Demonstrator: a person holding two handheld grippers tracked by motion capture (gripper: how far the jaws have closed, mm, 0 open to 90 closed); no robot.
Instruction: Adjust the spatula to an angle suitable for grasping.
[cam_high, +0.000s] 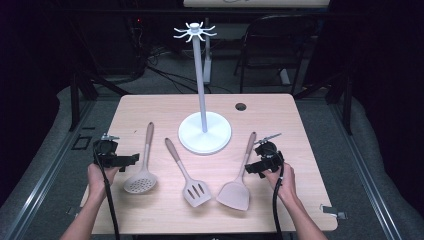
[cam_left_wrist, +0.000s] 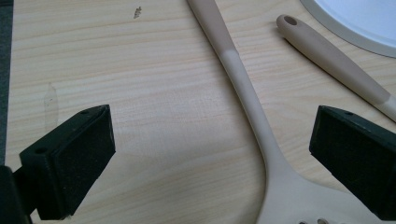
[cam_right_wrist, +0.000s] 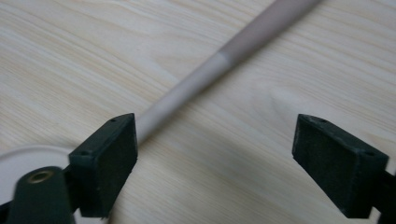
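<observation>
- Right tongs (cam_high: 252, 168): flat black pads spread apart, gripping nothing, just beside the solid turner (cam_high: 239, 183), whose smooth round two-tone handle crosses between them.
- Left tongs (cam_high: 131, 160): parted too, beside the perforated skimmer (cam_high: 142, 172).
- Pale wood-grain bench (cam_high: 280, 120).

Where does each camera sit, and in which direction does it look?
High view: above the table's near side, facing forward and down; forearms, hands, both tongs.
Left gripper view: on the left tongs, facing the skimmer; open jaws.
Right gripper view: on the right tongs, facing the turner; open jaws.
Shared: high and left gripper views show the skimmer.
</observation>
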